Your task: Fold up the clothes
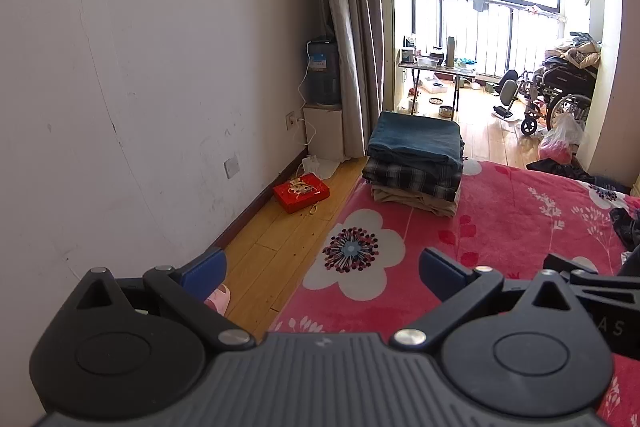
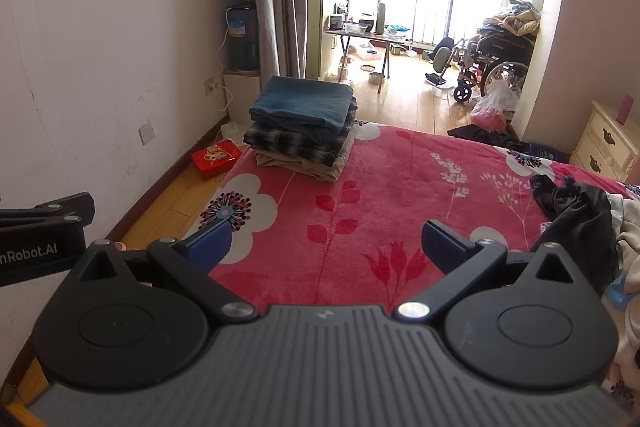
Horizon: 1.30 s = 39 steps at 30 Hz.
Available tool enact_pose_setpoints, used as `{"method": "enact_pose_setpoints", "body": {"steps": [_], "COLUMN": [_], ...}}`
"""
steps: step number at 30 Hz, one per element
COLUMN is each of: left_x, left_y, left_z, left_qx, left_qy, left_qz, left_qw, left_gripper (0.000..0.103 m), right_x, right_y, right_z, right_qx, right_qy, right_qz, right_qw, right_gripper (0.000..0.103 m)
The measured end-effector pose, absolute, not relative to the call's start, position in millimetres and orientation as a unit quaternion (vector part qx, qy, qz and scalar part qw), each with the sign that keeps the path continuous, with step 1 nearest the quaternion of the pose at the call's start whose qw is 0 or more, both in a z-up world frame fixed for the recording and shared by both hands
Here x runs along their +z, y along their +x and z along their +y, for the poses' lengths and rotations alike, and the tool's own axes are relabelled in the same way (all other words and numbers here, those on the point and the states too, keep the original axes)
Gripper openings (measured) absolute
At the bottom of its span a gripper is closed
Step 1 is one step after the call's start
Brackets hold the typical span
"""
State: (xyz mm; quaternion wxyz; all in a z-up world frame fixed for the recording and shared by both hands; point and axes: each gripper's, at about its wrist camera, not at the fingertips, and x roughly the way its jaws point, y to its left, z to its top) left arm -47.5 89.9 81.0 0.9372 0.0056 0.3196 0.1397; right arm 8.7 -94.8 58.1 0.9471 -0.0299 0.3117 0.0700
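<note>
Hovering empty above the bed [image 2: 400, 167], jaws apart, left gripper [image 1: 322, 267] and right gripper [image 2: 326, 239] risk toppling the folded stack [image 2: 302, 123] near the bed's edge, or snagging several garments in the unfolded heap [image 2: 580, 211] rightward.

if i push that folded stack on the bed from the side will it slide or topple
The folded stack would probably shear rather than slide whole: soft layers, with the blue piece overhanging. The fleecy bedspread likely grips the bottom layer. It also sits near the bed's corner, so pieces might drop off.
</note>
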Motion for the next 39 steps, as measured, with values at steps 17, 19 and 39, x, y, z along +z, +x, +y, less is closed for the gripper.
{"method": "enact_pose_setpoints", "body": {"steps": [17, 19, 39], "left_x": [79.1, 79.4, 81.6], "left_y": [-47.3, -46.9, -47.9], "left_z": [93.4, 94.5, 93.5], "left_qx": [0.141, 0.14, 0.145], "left_qy": [0.001, 0.001, -0.002], "left_qz": [0.324, 0.324, 0.321], "left_qw": [0.935, 0.936, 0.936], "left_gripper": [0.103, 0.103, 0.103], "right_x": [58.6, 58.5, 60.4], "right_y": [7.7, 8.0, 9.4], "right_z": [-89.4, -88.7, -86.9], "right_qx": [0.07, 0.07, 0.07], "right_qy": [-0.037, -0.038, -0.04], "right_qz": [0.315, 0.315, 0.315], "right_qw": [0.946, 0.946, 0.946], "right_gripper": [0.102, 0.102, 0.102]}}
